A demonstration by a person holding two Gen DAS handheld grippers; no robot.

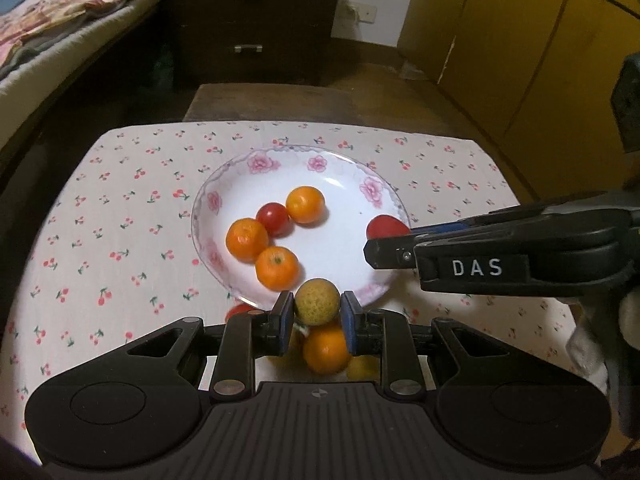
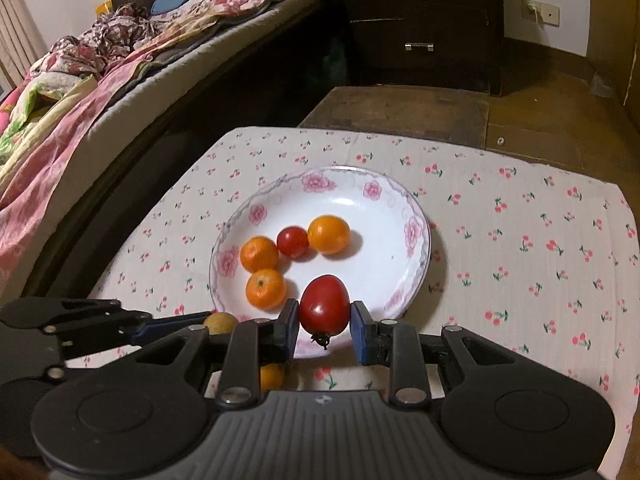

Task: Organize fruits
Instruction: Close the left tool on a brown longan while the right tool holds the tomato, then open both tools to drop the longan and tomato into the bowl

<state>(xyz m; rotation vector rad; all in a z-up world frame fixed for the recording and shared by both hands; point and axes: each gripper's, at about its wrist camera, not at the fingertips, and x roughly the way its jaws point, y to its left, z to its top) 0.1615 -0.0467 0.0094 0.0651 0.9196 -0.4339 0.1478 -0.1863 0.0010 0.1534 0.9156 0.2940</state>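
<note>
Blue-padded jaws of the left gripper (image 1: 317, 316) are closed on a yellow-green fruit (image 1: 317, 301), pads touching it on both sides, held at the plate's 6 o'clock rim. Below that gripper, on the cloth: an orange (image 1: 326, 350), something yellowish at its 4 o'clock (too hidden to name), and a red fruit (image 1: 239, 311) at the jaws' 9 o'clock, mostly hidden.

Right gripper (image 2: 325, 326) is closed on a red tomato (image 2: 324, 311), stem end down. Its left pad touches the skin; on the right side I cannot tell whether pad and skin meet. It hangs over the near rim of the plate (image 2: 420, 236).

On the plate: a cluster left of centre, three small oranges around a cherry tomato (image 2: 293, 242). Nearest orange (image 2: 266, 288) at the cluster's 6 o'clock, second orange (image 2: 259, 254) at 9 o'clock, third orange (image 2: 329, 234) at 2 o'clock. The plate's right half is bare.

Beyond: cherry-print tablecloth (image 2: 520, 240), a dark chest of drawers (image 2: 420, 20), a bed (image 2: 120, 60) at 10 o'clock.

Risks, as judgement:
- Both grippers converge on the same near rim; simultaneous release could knock jaws together.
- The tomato is smooth and tapered; a light grip may let it slip early and roll off the rim.
- A round fruit dropped from height may roll into the cluster and scatter it.
- Squeezing harder may bruise the tomato.
</note>
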